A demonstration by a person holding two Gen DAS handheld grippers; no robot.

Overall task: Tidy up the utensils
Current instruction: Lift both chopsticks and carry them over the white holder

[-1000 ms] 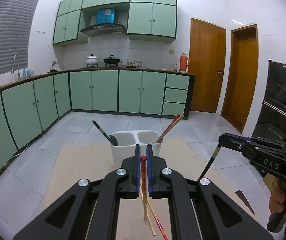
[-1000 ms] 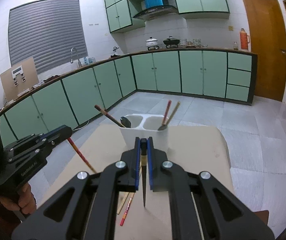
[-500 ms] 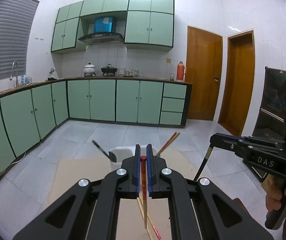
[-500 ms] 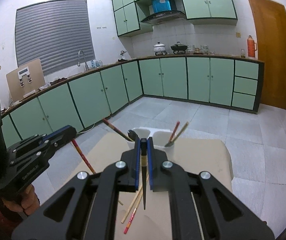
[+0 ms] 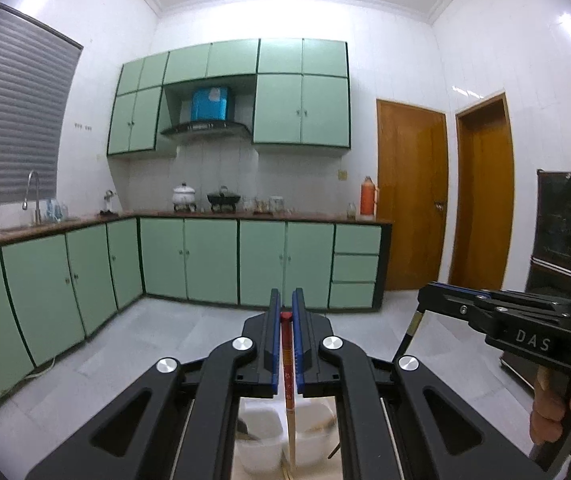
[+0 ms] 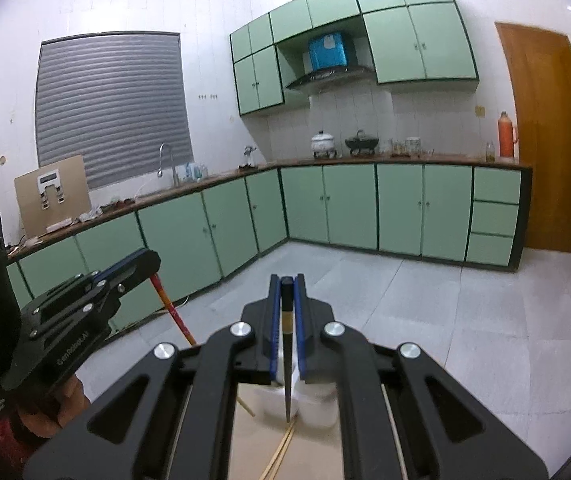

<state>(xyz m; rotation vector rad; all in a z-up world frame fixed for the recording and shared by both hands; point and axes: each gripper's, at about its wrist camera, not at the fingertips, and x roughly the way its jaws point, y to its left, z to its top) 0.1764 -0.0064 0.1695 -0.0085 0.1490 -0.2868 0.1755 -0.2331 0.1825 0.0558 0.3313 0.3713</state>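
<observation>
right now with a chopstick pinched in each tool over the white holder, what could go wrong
1. The left tool pinches the red chopstick near its top end, so the long free end could swing and miss the white holder.
2. The right tool grips the dark chopstick the same way; its tip hangs near the divider and could catch there.
3. Both tools sit close together, so they might bump while lowering.
</observation>
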